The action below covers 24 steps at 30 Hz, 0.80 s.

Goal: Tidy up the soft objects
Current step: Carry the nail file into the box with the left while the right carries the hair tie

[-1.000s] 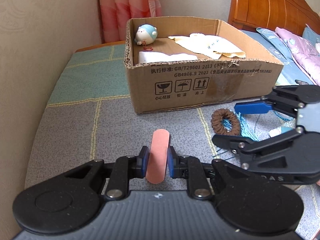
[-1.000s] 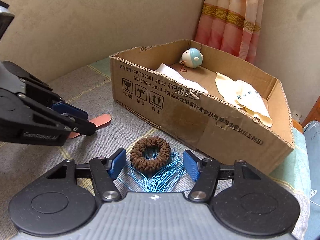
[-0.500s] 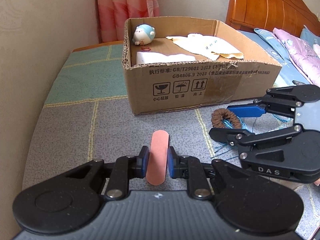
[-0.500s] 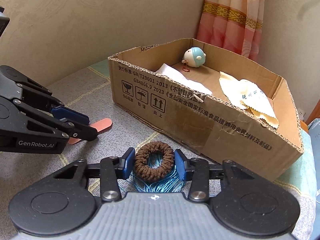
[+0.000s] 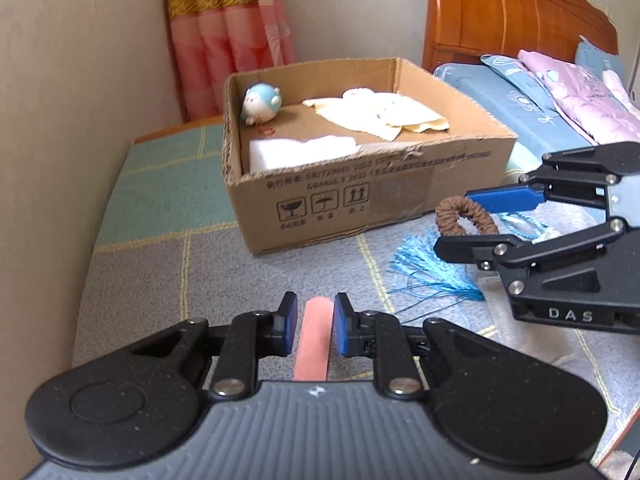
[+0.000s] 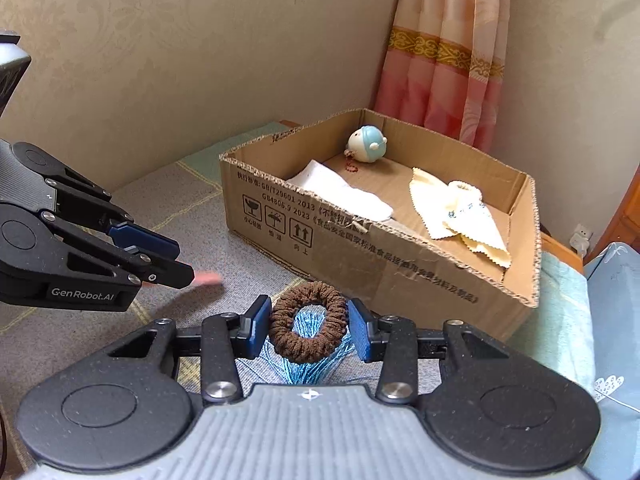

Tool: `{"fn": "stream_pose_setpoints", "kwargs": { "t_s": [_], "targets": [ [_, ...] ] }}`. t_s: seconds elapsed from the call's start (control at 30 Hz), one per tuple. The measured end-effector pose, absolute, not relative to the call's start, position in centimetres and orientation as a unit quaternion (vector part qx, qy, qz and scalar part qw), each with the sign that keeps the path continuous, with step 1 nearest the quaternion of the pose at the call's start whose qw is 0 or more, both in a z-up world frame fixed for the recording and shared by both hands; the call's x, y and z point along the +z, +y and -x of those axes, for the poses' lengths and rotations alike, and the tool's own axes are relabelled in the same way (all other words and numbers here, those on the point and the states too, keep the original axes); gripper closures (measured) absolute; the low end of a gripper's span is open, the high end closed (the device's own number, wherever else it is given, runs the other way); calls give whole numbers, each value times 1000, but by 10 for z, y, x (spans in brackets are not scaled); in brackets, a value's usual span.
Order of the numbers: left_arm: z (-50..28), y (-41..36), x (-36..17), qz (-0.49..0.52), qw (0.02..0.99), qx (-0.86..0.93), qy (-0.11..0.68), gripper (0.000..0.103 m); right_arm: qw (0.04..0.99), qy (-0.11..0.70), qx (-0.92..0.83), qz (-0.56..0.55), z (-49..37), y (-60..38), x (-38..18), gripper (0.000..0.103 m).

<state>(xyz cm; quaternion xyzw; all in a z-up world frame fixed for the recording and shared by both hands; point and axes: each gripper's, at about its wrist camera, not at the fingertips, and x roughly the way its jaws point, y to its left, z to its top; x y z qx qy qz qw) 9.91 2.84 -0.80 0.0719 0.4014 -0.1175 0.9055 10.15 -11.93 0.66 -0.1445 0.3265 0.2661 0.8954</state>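
A pink flat strip (image 5: pixel 314 340) is pinched in my left gripper (image 5: pixel 315 312), which is shut on it and held above the grey woven cover. My right gripper (image 6: pixel 308 320) is shut on a brown scrunchie (image 6: pixel 320 292), both blue pads pressing its sides. The scrunchie hangs clear of the blue tassel (image 6: pixel 304 372) lying below it. From the left wrist view the right gripper (image 5: pixel 460 220) and scrunchie (image 5: pixel 452 210) sit right of the open cardboard box (image 5: pixel 360 184). In the right wrist view the left gripper (image 6: pixel 186 262) shows at left with the strip's tip (image 6: pixel 208 279) sticking out.
The box (image 6: pixel 360 252) holds a blue-and-white plush toy (image 6: pixel 366 144), a white cloth (image 6: pixel 340 192) and a yellow cloth (image 6: pixel 460 208). A wall runs along the left. Pink curtain (image 5: pixel 224 32) behind the box. Bedding (image 5: pixel 560 92) and wooden headboard (image 5: pixel 512 12) at right.
The right jaws closed on the scrunchie and lifted it off the tassel. The left gripper rose too, still holding the pink strip. The box now looks lower in both views.
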Motion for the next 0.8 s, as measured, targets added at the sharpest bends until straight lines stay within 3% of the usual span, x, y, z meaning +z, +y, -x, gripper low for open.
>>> {"fn": "stream_pose_setpoints", "kwargs": {
  "t_s": [0.1,0.23,0.33,0.6,0.73,0.8],
  "targets": [
    [-94,27,-5,-77,906,-124,397,85,900,316,262,145,-95,-122,15,56],
    [-93,26,-15,-85,899,-133,408,71,903,310,261,142,-86,-126,21,56],
    [-98,29,-28,-80,892,-129,425,69,904,310,259,142,-79,-127,22,56],
    [-108,41,-41,-67,890,-146,428,70,906,314,247,138,-71,-132,24,56],
    [-107,40,-40,-68,886,-157,431,86,907,317,244,135,-71,-133,24,56],
    [-106,40,-40,-65,886,-157,432,86,907,317,243,135,-71,-133,24,56]
  ]
}}
